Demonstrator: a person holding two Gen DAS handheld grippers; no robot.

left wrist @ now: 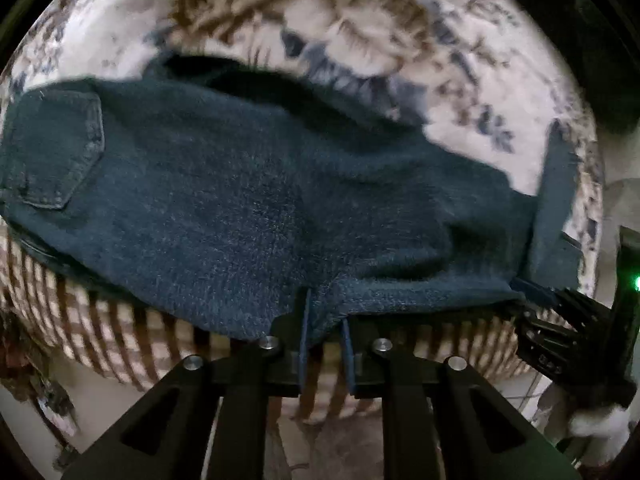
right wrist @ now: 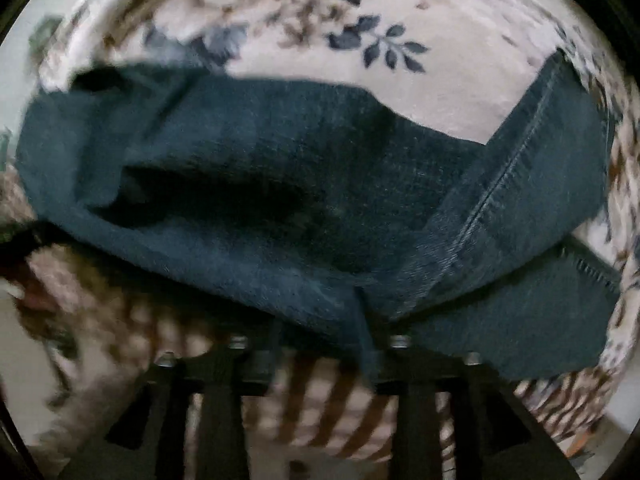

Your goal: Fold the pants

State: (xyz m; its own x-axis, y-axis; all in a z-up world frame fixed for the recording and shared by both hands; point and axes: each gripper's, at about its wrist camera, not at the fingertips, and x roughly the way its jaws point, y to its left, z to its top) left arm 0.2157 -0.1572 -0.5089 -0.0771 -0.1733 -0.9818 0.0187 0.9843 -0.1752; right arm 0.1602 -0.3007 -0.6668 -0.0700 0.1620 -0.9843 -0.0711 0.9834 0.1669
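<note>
Dark blue denim pants [left wrist: 248,200] lie across a floral bedspread, back pocket [left wrist: 56,152] at the left. My left gripper [left wrist: 326,320] is shut on the near edge of the pants, its blue pads pinching the fabric. In the right wrist view the pants [right wrist: 280,184] are bunched, with a seamed leg [right wrist: 520,168] folded over at the right. My right gripper [right wrist: 360,320] is shut on the near edge of the pants, fabric draped over its fingers. It also shows in the left wrist view at the far right [left wrist: 560,320].
The white bedspread [left wrist: 500,80] with brown and blue flowers covers the bed. A brown checked sheet [left wrist: 100,320] hangs over the near edge. Floor shows below the bed edge [left wrist: 320,440].
</note>
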